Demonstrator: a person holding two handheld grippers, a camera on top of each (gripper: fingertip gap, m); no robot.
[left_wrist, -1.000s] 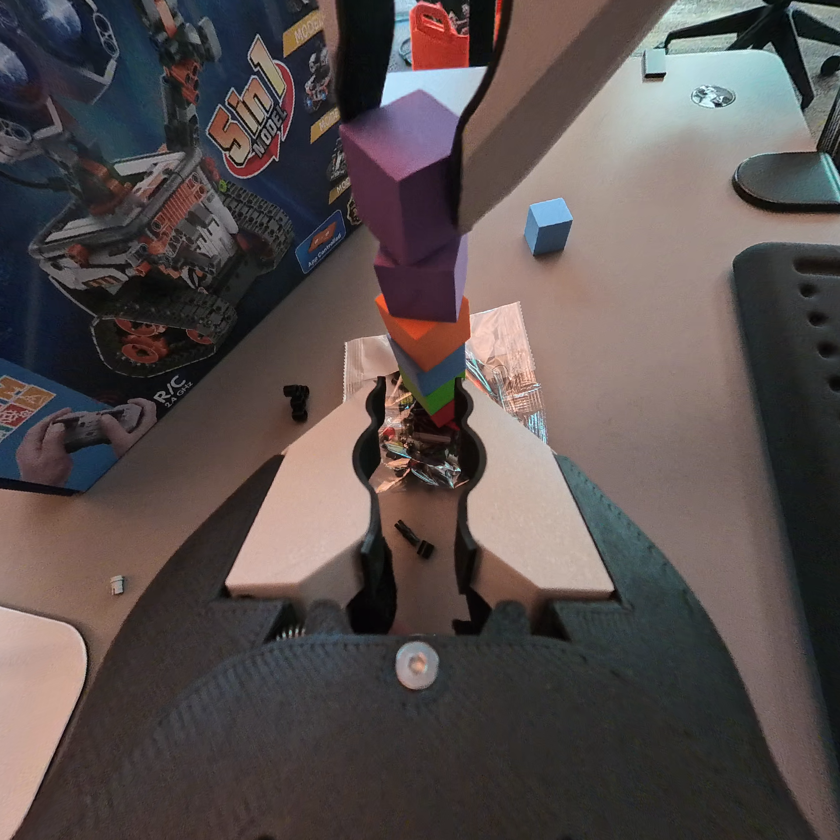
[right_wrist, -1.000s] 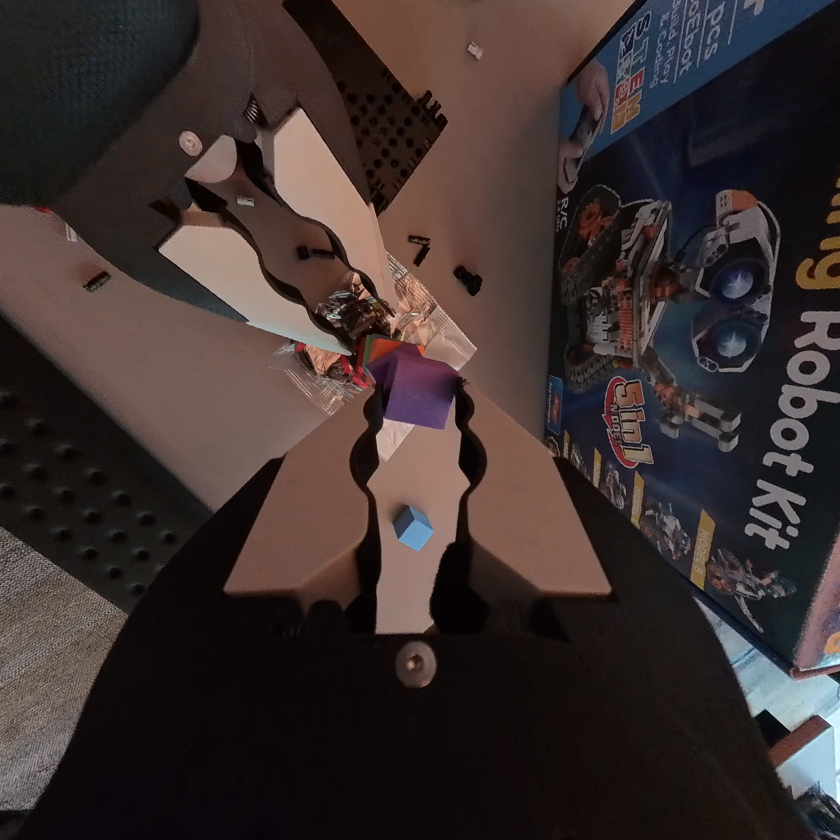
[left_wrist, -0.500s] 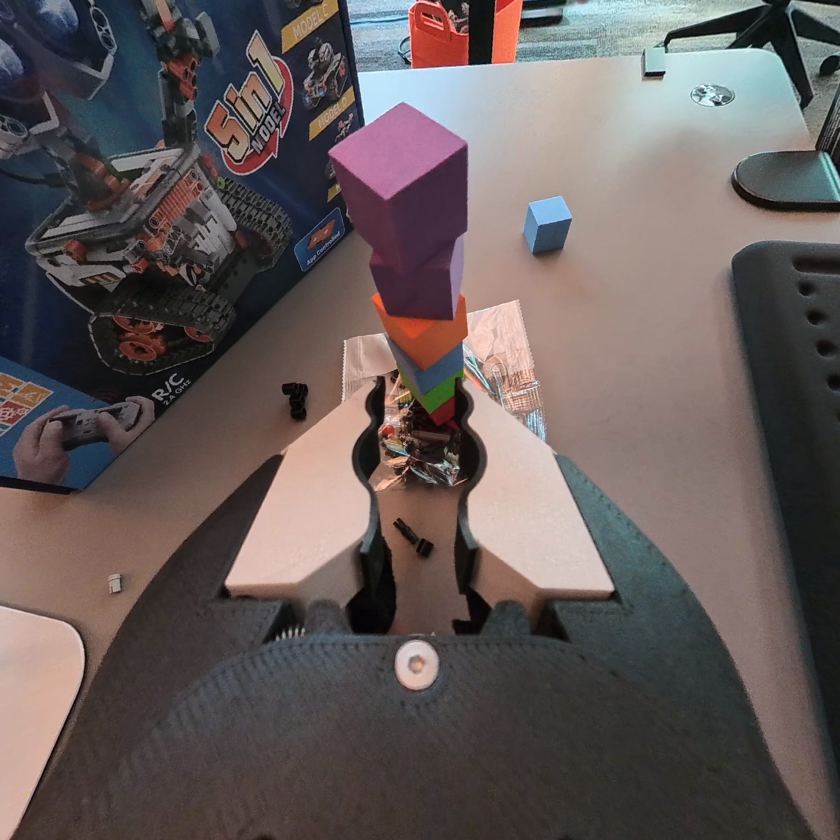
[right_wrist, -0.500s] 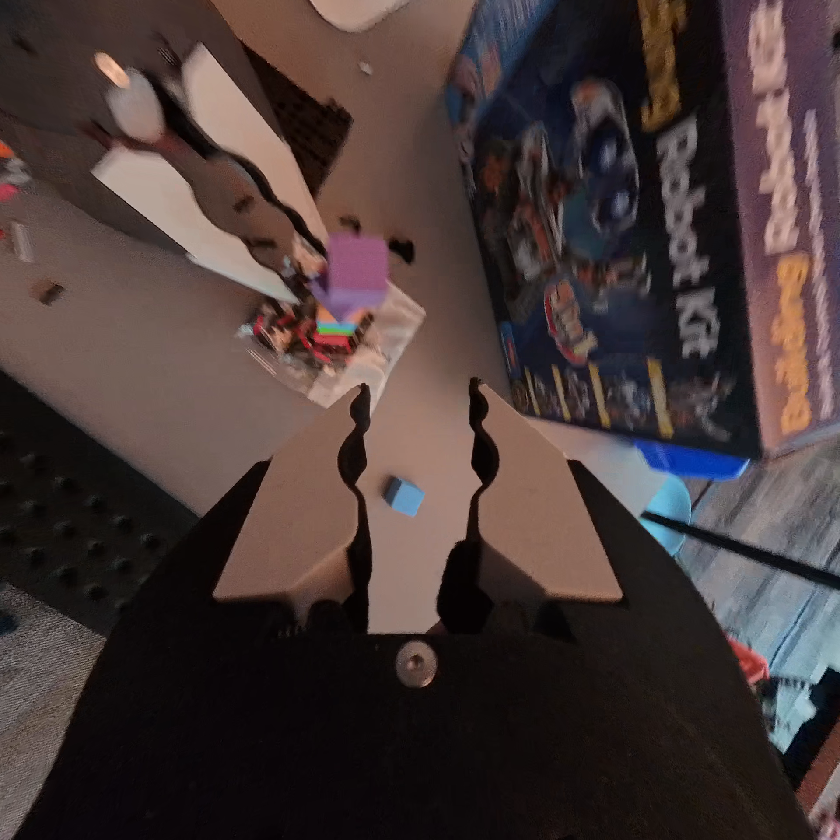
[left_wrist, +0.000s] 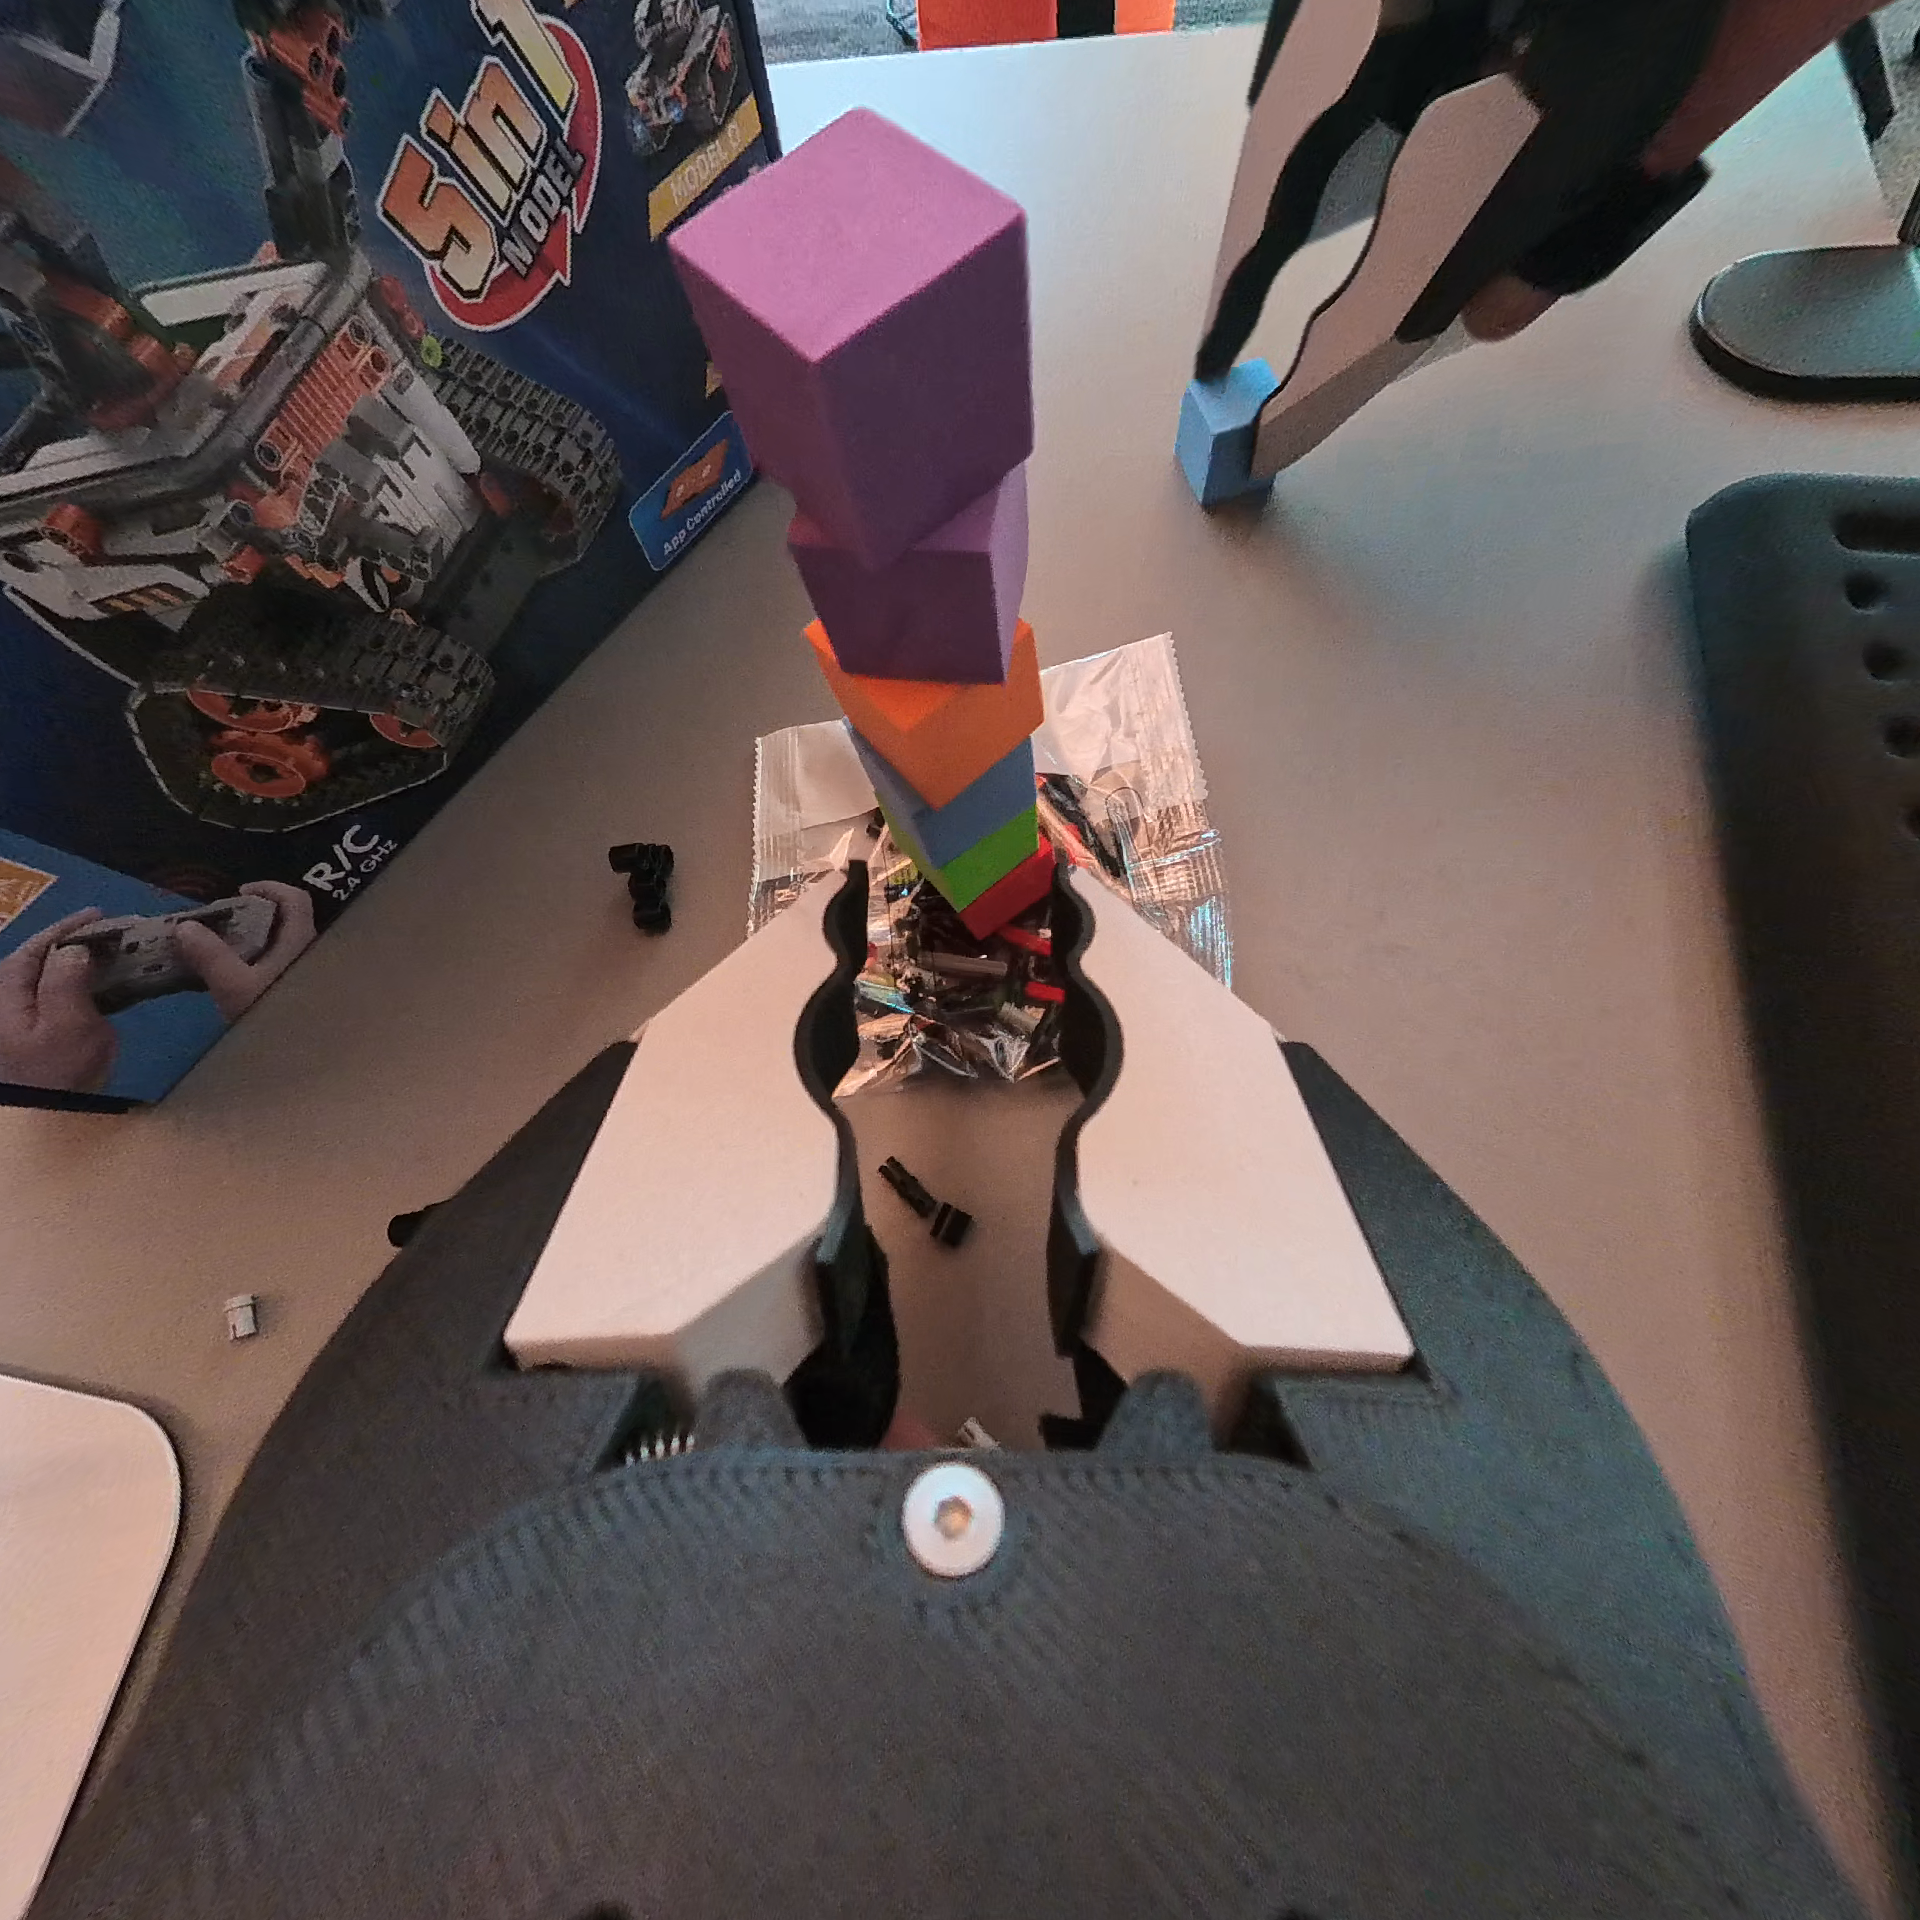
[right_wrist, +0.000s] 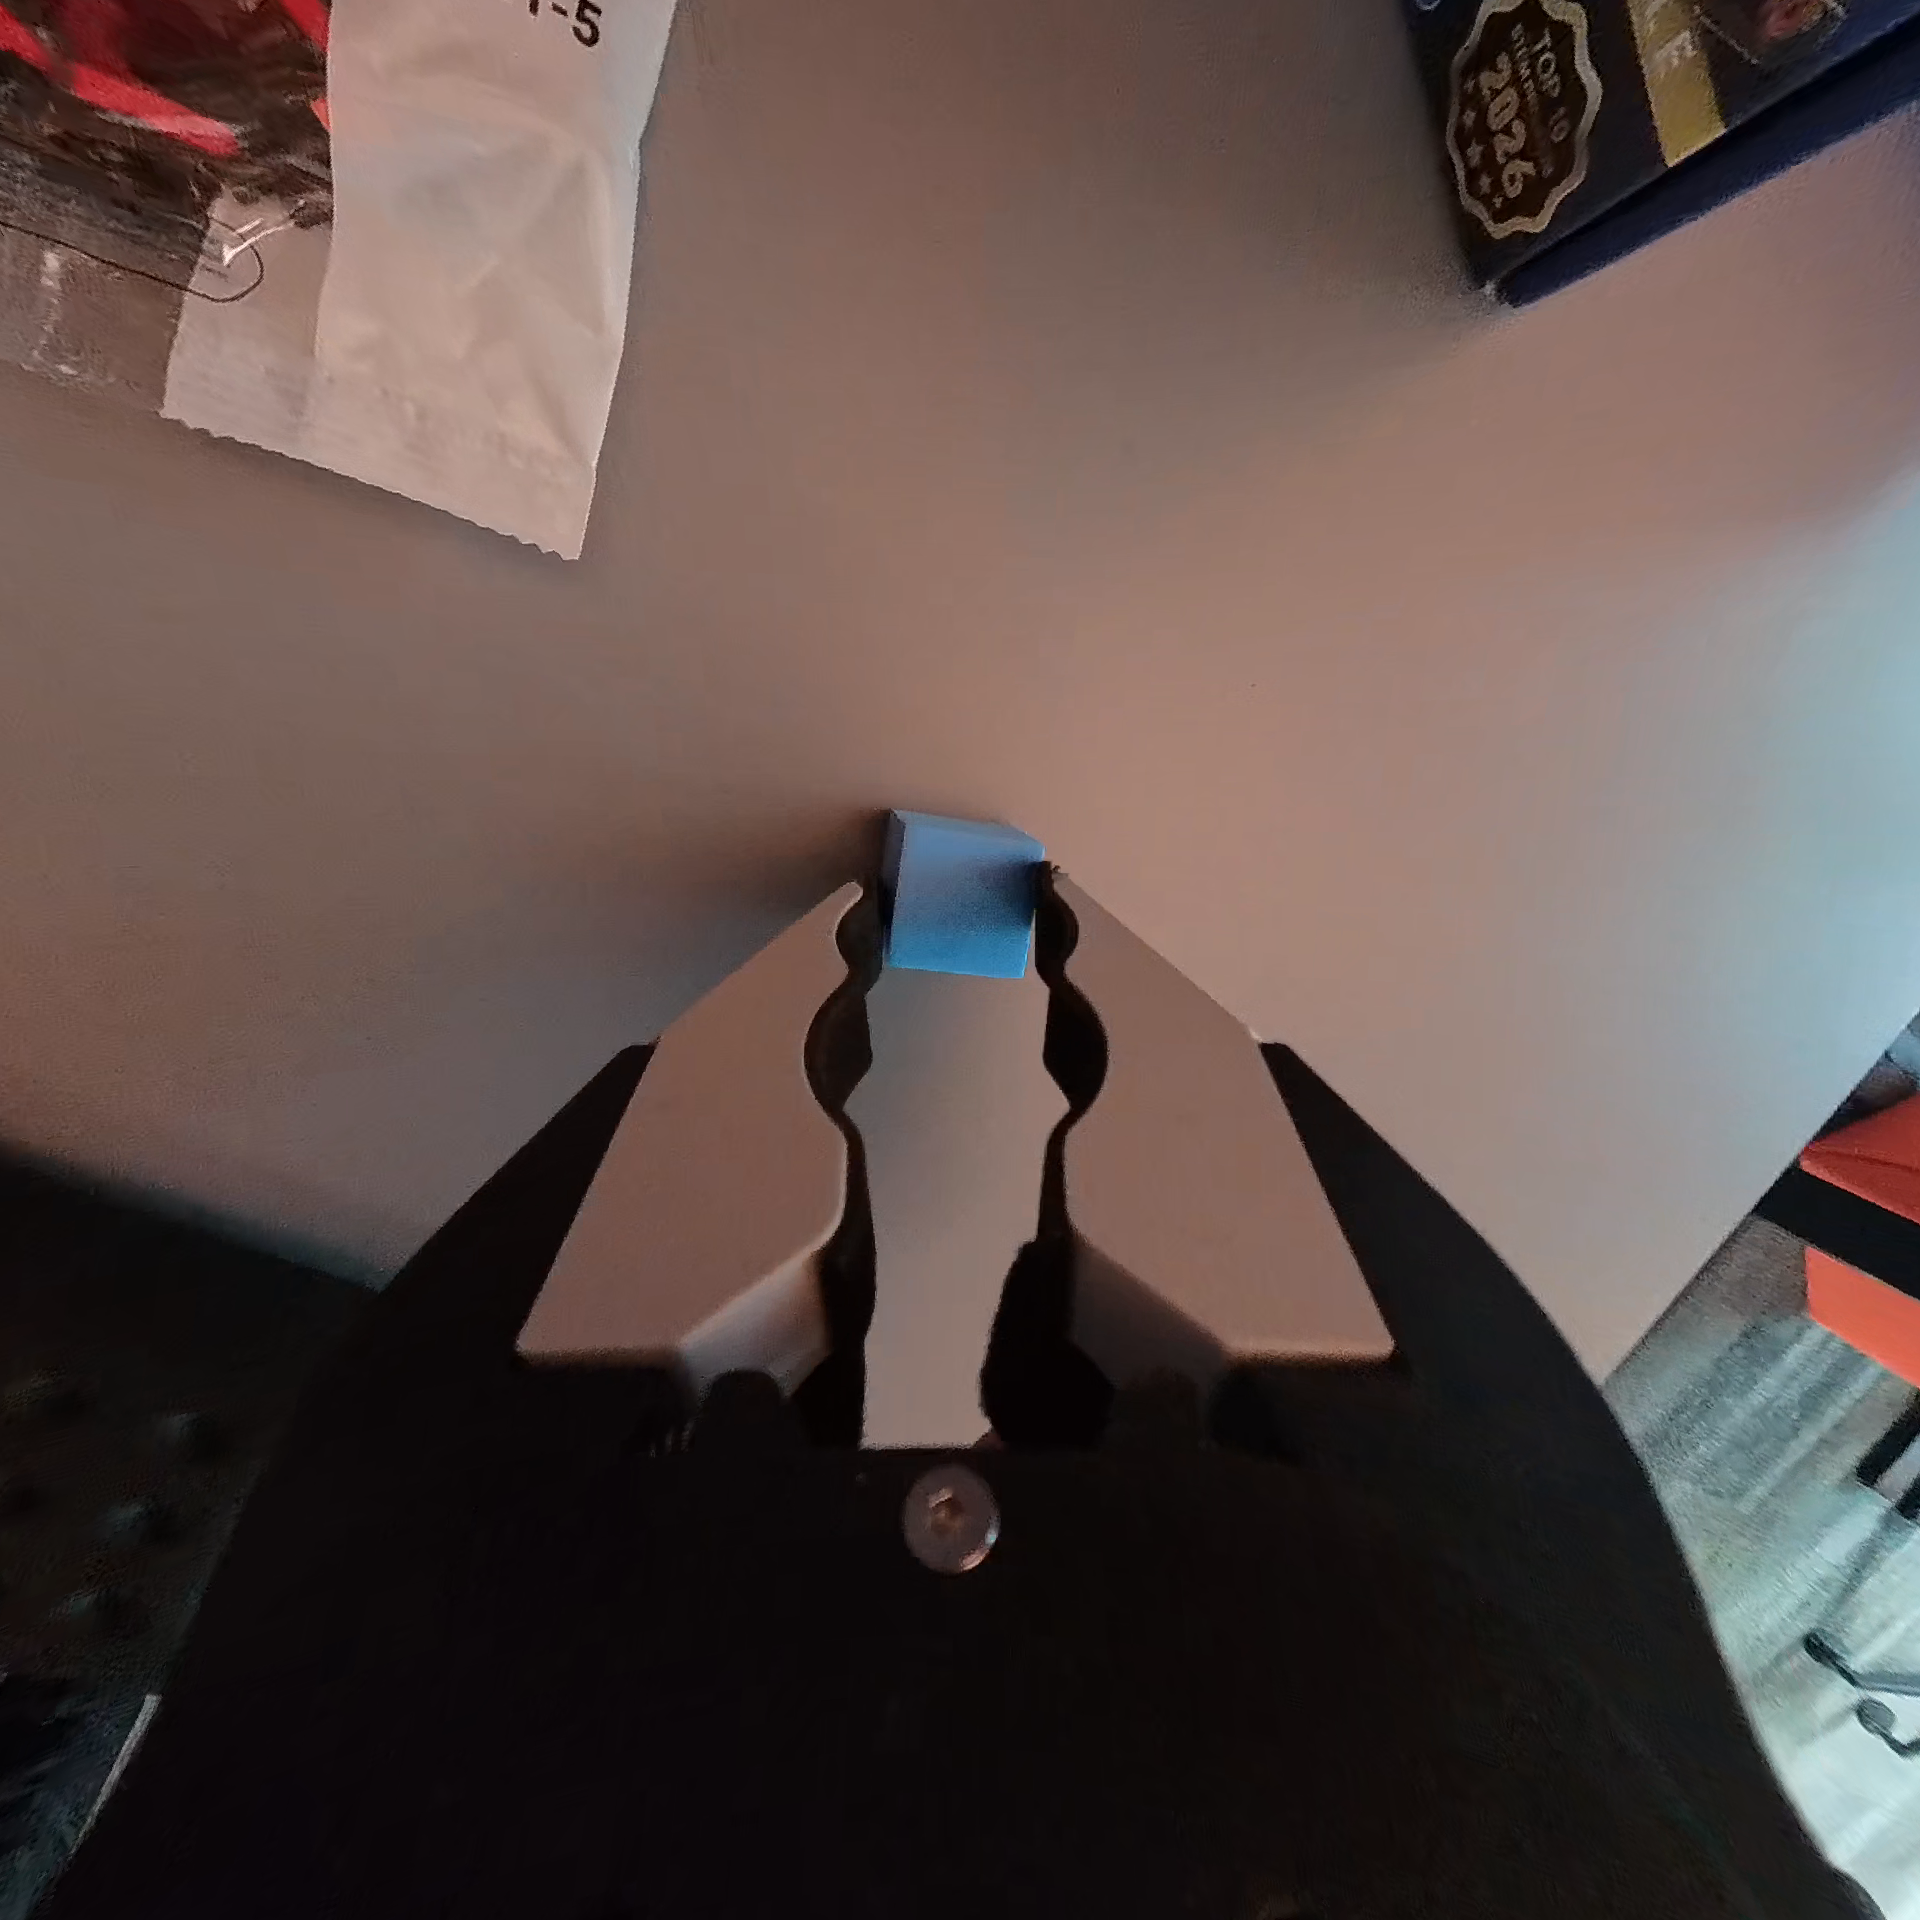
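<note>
Since a second ago, the right hand-held gripper (right_wrist: 958, 902) has left the block tower (left_wrist: 914, 582) and now grips the blue cube (right_wrist: 960, 896) resting on the tabletop (right_wrist: 1143, 582). Open and empty, the left hand-held gripper (left_wrist: 958, 914) sits beside the tower's base, over a plastic bag (left_wrist: 1132, 727).

The left claw (left_wrist: 956, 914) points forward and down, its 2 fingers parted with nothing between them. The right claw (right_wrist: 958, 902) points steeply down at the bench (right_wrist: 1143, 520), its 2 fingertips pressed against opposite sides of a small blue cube (right_wrist: 961, 914) resting there.
</note>
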